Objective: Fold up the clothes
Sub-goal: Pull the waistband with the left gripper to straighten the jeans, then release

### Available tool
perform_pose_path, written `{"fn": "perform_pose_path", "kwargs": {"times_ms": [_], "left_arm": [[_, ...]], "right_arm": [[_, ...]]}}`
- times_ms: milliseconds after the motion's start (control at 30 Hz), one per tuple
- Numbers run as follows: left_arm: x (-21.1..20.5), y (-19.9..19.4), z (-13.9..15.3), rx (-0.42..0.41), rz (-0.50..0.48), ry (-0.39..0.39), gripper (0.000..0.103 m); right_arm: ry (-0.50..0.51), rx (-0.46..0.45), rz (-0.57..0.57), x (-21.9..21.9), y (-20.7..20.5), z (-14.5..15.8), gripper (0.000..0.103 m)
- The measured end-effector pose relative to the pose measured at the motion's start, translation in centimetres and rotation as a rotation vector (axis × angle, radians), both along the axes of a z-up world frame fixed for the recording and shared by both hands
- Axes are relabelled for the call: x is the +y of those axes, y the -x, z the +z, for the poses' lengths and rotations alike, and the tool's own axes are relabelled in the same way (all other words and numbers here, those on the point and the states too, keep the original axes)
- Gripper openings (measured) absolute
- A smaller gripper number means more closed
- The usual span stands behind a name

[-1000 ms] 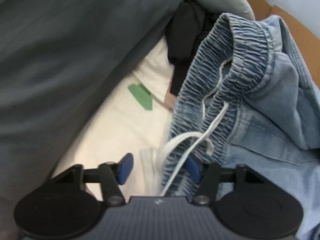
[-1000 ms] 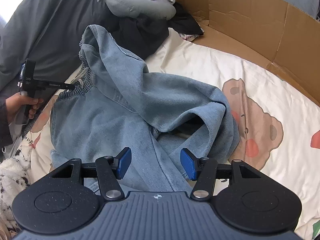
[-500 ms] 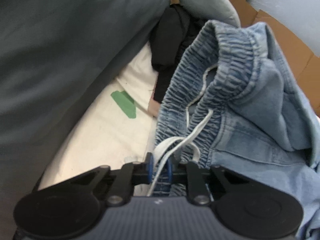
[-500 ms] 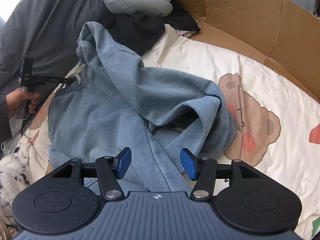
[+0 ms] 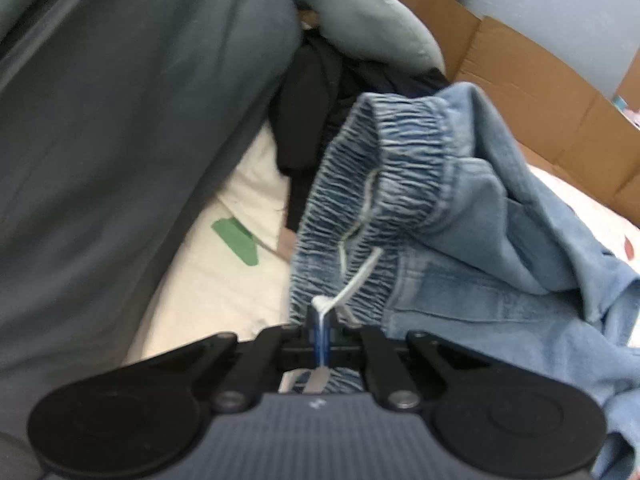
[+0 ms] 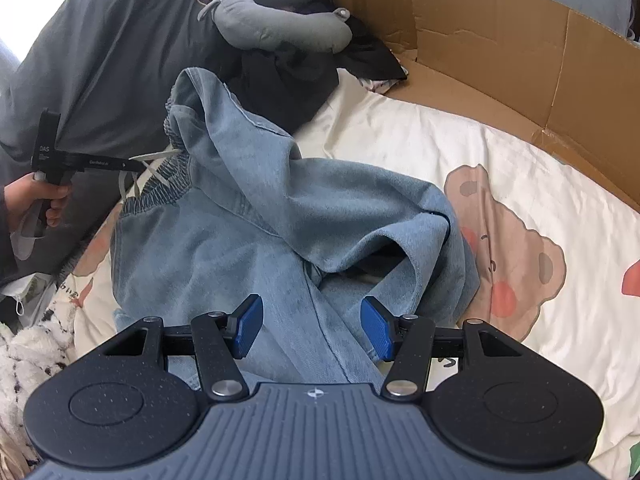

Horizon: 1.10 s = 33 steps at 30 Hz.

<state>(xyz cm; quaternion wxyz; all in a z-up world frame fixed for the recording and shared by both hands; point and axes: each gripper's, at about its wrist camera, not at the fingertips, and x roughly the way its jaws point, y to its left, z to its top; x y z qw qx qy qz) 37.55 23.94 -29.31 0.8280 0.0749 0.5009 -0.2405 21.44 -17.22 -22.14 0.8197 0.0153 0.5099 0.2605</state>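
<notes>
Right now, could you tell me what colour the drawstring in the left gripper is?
White; the drawstring shows best in the left wrist view.

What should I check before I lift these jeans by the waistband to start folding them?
1. Left tongs grip: not ok. They are shut on the white drawstring, not on the elastic waistband.
2. Right tongs: ok, open over a denim leg, pads apart and gripping nothing.
3. Jeans flat: not ok, bunched with one part folded over.
4. Room on the bedsheet: ok, bare sheet to the right of the jeans.
5. Black clothes clear of the waistband: cannot tell, they lie close behind it.
</notes>
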Motion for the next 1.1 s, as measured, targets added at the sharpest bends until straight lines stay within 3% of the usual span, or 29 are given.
{"fn": "perform_pose_path", "kwargs": {"times_ms": [267, 433, 500, 633, 767, 1100], "left_arm": [[-3.8, 0.1, 3.1, 0.117, -0.002, 0.054, 0.001], [-5.8, -0.1, 2.9, 0.210, 0.054, 0.111, 0.002], [-6.8, 0.4, 2.5, 0.240, 0.032, 0.136, 0.003], [-8.9, 1.9, 1.5, 0.295, -0.069, 0.130, 0.019], [-9.5, 3.2, 1.5, 0.301, -0.125, 0.135, 0.031], [-6.1, 4.7, 4.1, 0.250, -0.111, 0.174, 0.037]], "right_arm": [[-0.016, -0.014, -0.006, -0.1, -0.1, 0.8, 0.061], [-0.018, -0.017, -0.005, -0.3, 0.4, 0.9, 0.061], [-0.020, -0.016, -0.006, -0.4, 0.5, 0.9, 0.061], [-0.019, -0.010, -0.008, -0.6, 0.4, 0.8, 0.061], [-0.017, -0.005, -0.006, -0.8, 0.3, 0.6, 0.061], [-0.003, -0.012, 0.004, -0.7, 0.3, 0.4, 0.061]]}}
